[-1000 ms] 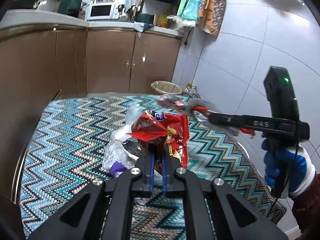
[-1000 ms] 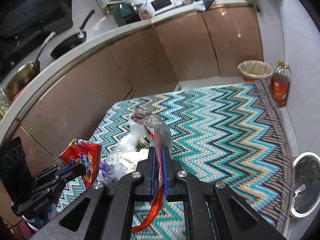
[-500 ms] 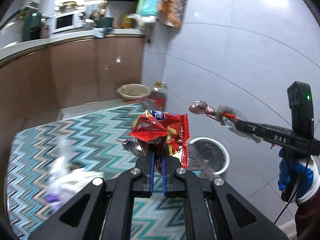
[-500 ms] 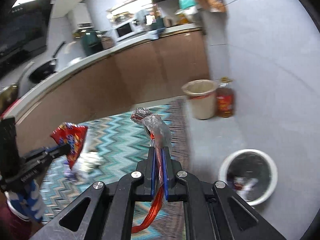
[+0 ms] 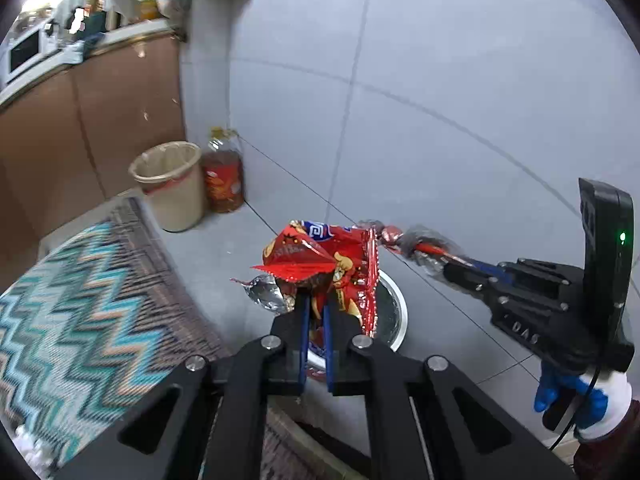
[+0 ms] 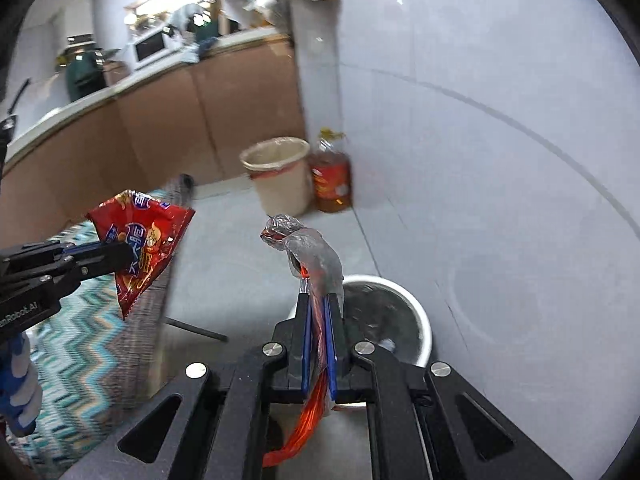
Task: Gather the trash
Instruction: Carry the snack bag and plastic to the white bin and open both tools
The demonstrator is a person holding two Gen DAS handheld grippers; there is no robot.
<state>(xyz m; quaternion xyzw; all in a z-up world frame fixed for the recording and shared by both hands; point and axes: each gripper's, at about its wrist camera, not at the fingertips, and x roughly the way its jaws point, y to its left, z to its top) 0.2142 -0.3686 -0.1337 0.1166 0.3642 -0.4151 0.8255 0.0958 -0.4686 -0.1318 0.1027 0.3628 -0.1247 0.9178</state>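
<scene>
Bare tiled floor (image 6: 240,264) lies open around the white bin (image 6: 420,320), whose mouth stands uncovered, while the beige bin (image 6: 280,176) and oil bottle (image 6: 332,180) crowd the wall corner and the zigzag rug (image 5: 80,300) edges the left.

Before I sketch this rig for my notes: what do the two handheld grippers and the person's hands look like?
Both the left gripper and the right gripper are matte black, with silver screws and blue finger pads. The right one carries a black upright module with a green light and a thin black cable. The right hand wears a blue-and-white glove over a dark red sleeve.
</scene>
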